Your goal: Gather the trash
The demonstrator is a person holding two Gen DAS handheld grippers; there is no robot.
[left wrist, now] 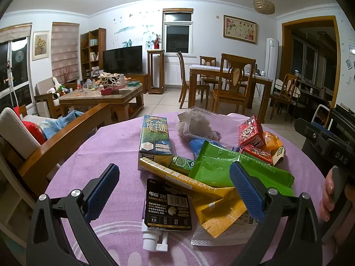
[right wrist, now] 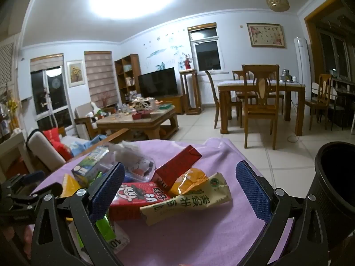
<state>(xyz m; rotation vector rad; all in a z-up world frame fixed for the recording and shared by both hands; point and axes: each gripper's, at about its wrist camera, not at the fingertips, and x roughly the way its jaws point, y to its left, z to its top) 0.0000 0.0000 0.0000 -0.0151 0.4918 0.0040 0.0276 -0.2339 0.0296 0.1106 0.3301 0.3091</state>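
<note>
A pile of trash lies on the purple tablecloth [left wrist: 111, 150]. My left gripper [left wrist: 175, 190] is open and empty, just above a black battery card [left wrist: 167, 206] and a yellow wrapper [left wrist: 188, 179]. A milk carton [left wrist: 155, 141], a green pouch [left wrist: 233, 168] and red cartons [left wrist: 250, 133] lie beyond. My right gripper [right wrist: 179, 190] is open and empty, above a flat red carton [right wrist: 137, 197] and a beige milk-powder wrapper [right wrist: 188, 201]. A second red carton [right wrist: 177, 166] leans behind them. A black bin [right wrist: 335, 184] stands to the right of the table.
A clear plastic tray with grey fluff [left wrist: 197, 122] sits at the far side of the pile. A wooden sofa arm [left wrist: 66, 137] is close on the left. A dining table with chairs [left wrist: 230, 79] and a coffee table [left wrist: 99, 93] stand farther off on the tiled floor.
</note>
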